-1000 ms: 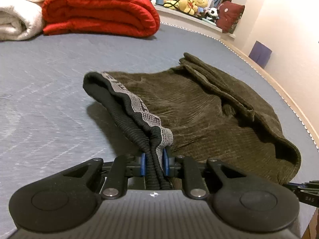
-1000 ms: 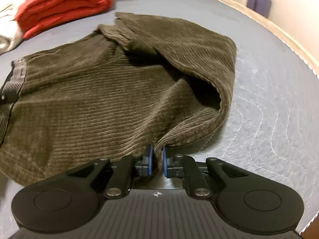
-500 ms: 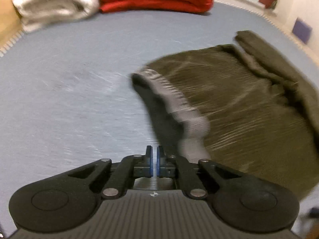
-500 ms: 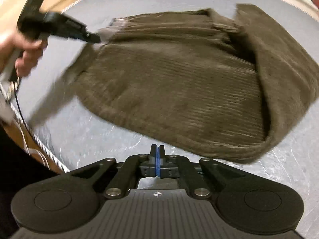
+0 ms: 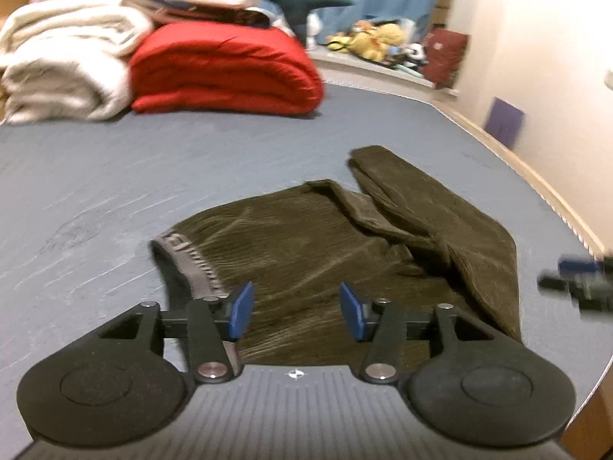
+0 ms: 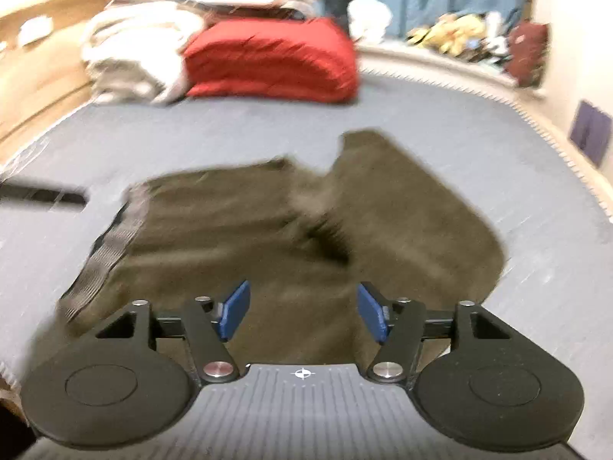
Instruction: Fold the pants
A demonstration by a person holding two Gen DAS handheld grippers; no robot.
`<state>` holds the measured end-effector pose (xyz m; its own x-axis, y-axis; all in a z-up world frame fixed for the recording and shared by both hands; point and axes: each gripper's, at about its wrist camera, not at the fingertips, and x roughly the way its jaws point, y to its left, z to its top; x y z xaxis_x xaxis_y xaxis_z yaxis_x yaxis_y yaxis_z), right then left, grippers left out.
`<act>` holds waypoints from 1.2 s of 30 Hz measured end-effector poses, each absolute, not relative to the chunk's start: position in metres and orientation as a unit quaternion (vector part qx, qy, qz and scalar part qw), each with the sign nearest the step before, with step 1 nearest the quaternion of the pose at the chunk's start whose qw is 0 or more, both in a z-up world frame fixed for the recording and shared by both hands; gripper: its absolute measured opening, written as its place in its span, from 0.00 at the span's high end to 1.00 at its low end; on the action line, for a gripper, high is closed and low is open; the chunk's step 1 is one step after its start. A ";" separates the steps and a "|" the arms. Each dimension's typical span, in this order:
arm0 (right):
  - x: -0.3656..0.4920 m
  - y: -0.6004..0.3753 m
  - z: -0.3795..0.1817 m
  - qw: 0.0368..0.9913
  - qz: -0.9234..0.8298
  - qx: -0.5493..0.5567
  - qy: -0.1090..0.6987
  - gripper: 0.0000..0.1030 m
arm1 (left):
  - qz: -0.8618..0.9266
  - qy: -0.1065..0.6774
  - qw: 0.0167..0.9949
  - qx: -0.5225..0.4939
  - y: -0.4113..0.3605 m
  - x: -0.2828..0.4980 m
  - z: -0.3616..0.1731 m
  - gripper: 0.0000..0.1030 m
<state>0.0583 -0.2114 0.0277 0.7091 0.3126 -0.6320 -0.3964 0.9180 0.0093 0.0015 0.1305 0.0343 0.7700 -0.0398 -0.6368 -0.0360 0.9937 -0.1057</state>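
The olive corduroy pants [image 5: 325, 245] lie folded on the grey mattress [image 5: 115, 191], grey waistband [image 5: 191, 264] at the left, legs doubled over at the right. My left gripper [image 5: 297, 310] is open and empty, just above the pants' near edge. My right gripper [image 6: 302, 314] is open and empty too, over the near edge of the pants [image 6: 268, 237], which look blurred. The right gripper's tip shows at the right edge of the left wrist view [image 5: 574, 280]; the left gripper's tip shows at the left of the right wrist view [image 6: 42, 193].
A folded red blanket [image 5: 226, 69] and cream blankets [image 5: 65, 57] are piled at the far end of the mattress. Plush toys [image 5: 379, 40] sit on a ledge behind. A wall [image 5: 544, 57] runs along the right; the mattress edge [image 5: 536, 176] curves beside it.
Both grippers have let go of the pants, opened wide and pulled back. The pants now lie flat on the mattress.
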 end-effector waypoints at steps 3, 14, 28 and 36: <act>0.075 -0.235 0.002 0.932 0.153 -0.056 0.324 0.33 | 0.018 0.411 0.911 -0.013 0.107 0.022 -0.006 0.45; 0.112 -0.242 -0.074 0.906 0.143 -0.119 0.381 0.27 | -0.004 0.431 0.902 -0.023 0.091 0.055 -0.027 0.41; 0.114 -0.219 -0.098 0.880 0.158 -0.210 0.396 0.20 | 0.005 0.438 0.899 -0.008 0.086 0.071 -0.040 0.38; 0.117 -0.229 -0.101 0.881 0.145 -0.209 0.400 0.56 | 0.011 0.437 0.899 -0.007 0.090 0.070 -0.039 0.37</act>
<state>0.1166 -0.2288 -0.1014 0.6386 0.0880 -0.7645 -0.4224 0.8705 -0.2526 0.0697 0.0903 -0.0393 0.6180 0.0131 -0.7861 -0.0252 0.9997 -0.0031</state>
